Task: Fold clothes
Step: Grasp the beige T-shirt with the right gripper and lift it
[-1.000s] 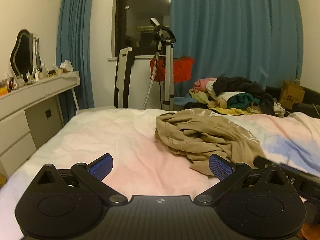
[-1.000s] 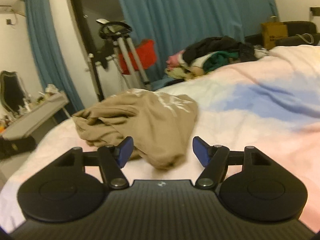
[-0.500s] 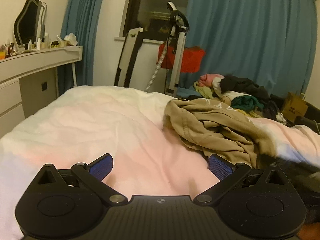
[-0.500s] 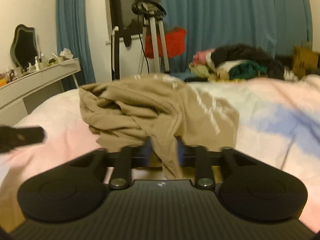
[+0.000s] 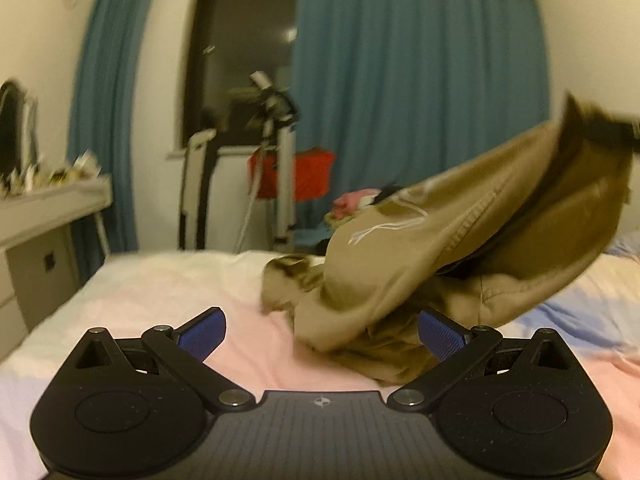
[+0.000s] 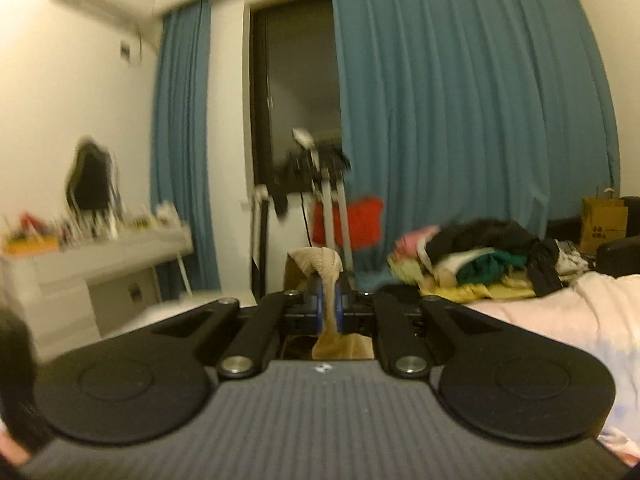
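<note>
One bed (image 5: 168, 292) fills the lower room, covered by a soft, rumpled sheet in pale pink, white and light blue. Two teal curtains (image 6: 460, 112) hang in long vertical pleats on either side of one dark window (image 6: 296, 92).

One tan garment (image 5: 420, 264), of thick, matte fabric with stitched seams and a pale drawstring, is partly raised: one end is drawn up toward the upper right of the left wrist view, while its bunched lower part rests on the bed.

One pile of mixed clothes (image 6: 476, 256), in black, green, pink and yellow, lies beyond the far edge of the bed. One white bench (image 6: 100, 256) stands by the left wall and carries small items too blurred to count.

The right gripper (image 6: 329, 304) is pressed together, its two blue pads pinching a narrow fold of the tan garment, which bulges above the pads and hangs below them.

The left gripper (image 5: 320, 330) is spread wide, its two blue textured pads well apart. It holds nothing; the garment lies just ahead, near its right pad.
</note>
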Tool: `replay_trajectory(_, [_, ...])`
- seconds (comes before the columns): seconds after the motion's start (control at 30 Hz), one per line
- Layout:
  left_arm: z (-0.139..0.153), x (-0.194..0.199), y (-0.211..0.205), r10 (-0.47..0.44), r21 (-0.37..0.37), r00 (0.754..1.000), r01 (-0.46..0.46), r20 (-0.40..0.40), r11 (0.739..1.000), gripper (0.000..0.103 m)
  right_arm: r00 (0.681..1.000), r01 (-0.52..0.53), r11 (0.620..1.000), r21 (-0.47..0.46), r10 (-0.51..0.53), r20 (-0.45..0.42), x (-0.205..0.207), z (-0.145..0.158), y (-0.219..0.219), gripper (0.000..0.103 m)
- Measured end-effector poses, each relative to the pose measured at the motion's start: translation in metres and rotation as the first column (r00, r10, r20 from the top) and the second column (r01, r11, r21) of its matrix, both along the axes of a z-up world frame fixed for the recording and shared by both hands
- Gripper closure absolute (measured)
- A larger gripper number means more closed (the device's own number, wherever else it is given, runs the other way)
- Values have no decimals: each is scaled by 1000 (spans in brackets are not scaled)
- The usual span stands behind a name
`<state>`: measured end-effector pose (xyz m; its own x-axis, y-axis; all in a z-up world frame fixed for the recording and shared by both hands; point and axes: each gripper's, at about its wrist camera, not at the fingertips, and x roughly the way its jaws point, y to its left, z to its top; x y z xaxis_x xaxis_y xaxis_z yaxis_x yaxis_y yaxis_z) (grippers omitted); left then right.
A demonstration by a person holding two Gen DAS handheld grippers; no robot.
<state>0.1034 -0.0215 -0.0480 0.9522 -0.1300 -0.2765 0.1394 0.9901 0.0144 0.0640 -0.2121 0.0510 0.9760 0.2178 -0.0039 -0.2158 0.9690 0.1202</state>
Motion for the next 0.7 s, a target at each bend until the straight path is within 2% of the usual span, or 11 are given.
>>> replay_trajectory(0.13, [-5,-15,-24,-57,78,998,58,-11,995,0,998,-34,998,57,31,48,-34,13,-16,94])
replay_trajectory(0.23, [-18,-15,-44,-82,153,995,89,-50,984,1,995,-59,991,116,50,81,-49,19,-33,94])
replay_trajectory(0.33, [-33,-5,-61,-112,213,990,128,-88,969,8,993,-76,981,179,58,103,-55,21,-49,94])
replay_trajectory(0.4, [-40,3,-69,-122,243,989,140,-85,960,16,994,-79,974,211,60,95,-53,19,-61,94])
replay_trajectory(0.43, [-42,7,-70,-117,249,990,135,-85,959,27,995,-71,975,209,54,89,-51,17,-64,94])
replay_trajectory(0.47, [-43,11,-70,-109,247,990,128,-87,961,44,996,-62,977,205,46,83,-49,15,-68,94])
replay_trajectory(0.5, [-43,14,-65,-96,221,991,114,-93,969,53,997,-41,981,188,29,67,-45,12,-70,94])
replay_trajectory(0.53, [-41,15,-58,-79,180,992,95,-96,979,70,999,-19,986,168,11,50,-41,9,-72,94])
replay_trajectory(0.57, [-36,15,-49,-69,133,993,81,-91,988,83,1000,-2,986,165,-2,23,-34,5,-76,94])
replay_trajectory(0.63, [-27,13,-30,-49,39,996,52,-77,998,94,998,24,983,184,-15,-54,-19,-4,-83,94])
replay_trajectory(0.7, [-14,7,-12,-25,-45,999,23,-36,999,98,990,54,979,198,-26,-137,-2,-13,-89,94])
